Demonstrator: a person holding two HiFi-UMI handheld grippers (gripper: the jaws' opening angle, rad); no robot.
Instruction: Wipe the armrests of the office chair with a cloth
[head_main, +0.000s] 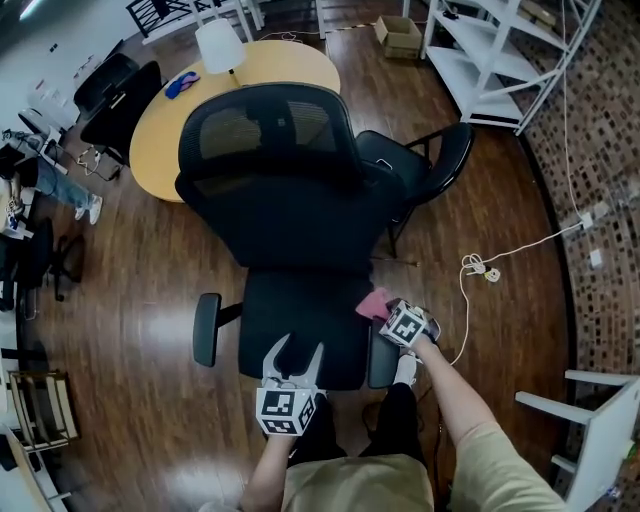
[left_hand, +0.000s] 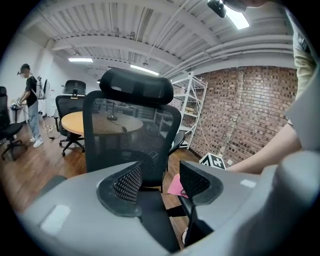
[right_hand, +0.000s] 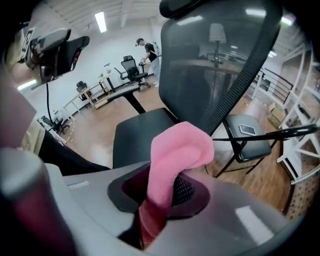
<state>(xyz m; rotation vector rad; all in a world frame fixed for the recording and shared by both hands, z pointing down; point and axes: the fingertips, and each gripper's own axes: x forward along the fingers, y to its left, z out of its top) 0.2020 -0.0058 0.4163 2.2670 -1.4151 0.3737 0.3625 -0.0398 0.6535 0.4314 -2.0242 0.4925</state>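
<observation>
A black mesh-backed office chair (head_main: 275, 170) stands right before me, its seat (head_main: 300, 310) toward me. The left armrest (head_main: 205, 329) sticks out at the seat's left side. Most of the right armrest (head_main: 382, 362) lies under my right gripper (head_main: 383, 312), which is shut on a pink cloth (head_main: 374, 303) (right_hand: 175, 155). That cloth folds up out of the jaws over the seat's right edge. My left gripper (head_main: 293, 362) hangs open above the seat's front edge, nothing between its fingers; the pink cloth (left_hand: 176, 186) shows beyond them.
A second black chair (head_main: 425, 165) stands behind at the right. Behind the office chair are a round wooden table (head_main: 240, 90) with a white lamp (head_main: 219, 45) and, farther right, white shelving (head_main: 510, 50). A white cable (head_main: 480, 268) trails on the wood floor. A person (left_hand: 30, 107) stands far left.
</observation>
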